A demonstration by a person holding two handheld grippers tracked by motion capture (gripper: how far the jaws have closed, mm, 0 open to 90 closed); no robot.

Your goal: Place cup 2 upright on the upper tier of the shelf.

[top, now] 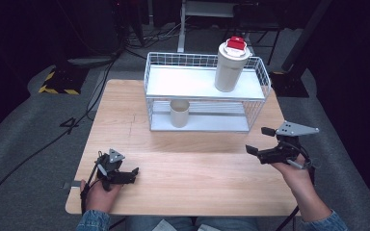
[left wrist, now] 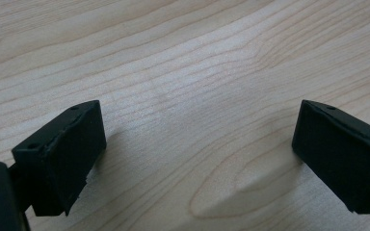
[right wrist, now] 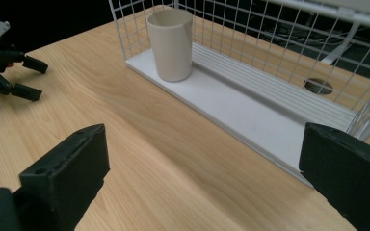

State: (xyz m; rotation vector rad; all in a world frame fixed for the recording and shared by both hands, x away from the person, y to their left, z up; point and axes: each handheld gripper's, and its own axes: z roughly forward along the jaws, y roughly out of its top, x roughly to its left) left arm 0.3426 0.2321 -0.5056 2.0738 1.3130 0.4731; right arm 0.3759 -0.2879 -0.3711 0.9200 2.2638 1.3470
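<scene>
High view: your left gripper (top: 134, 174) sits low near the table's (top: 192, 168) front left corner, jaws apart, holding nothing. Your right gripper (top: 260, 140) hovers near the right edge, jaws spread wide and empty. A broad stretch of bare wood lies between them and the white wire rack (top: 204, 94) at the back. The cream cup (top: 179, 113) stands upright on the rack's lower shelf, left end; a tall cream canister with a red lid (top: 231, 65) stands on the upper shelf, right side.

Left gripper view: both pads (left wrist: 65, 159) are well apart over plain wood grain (close to the surface).

Right gripper view: your jaws frame the rack's open front. The cup (right wrist: 170, 44) looks plain, smooth, open-topped, standing just inside the shelf's front lip, well apart from your jaws. The left gripper (right wrist: 26, 77) shows far left.
</scene>
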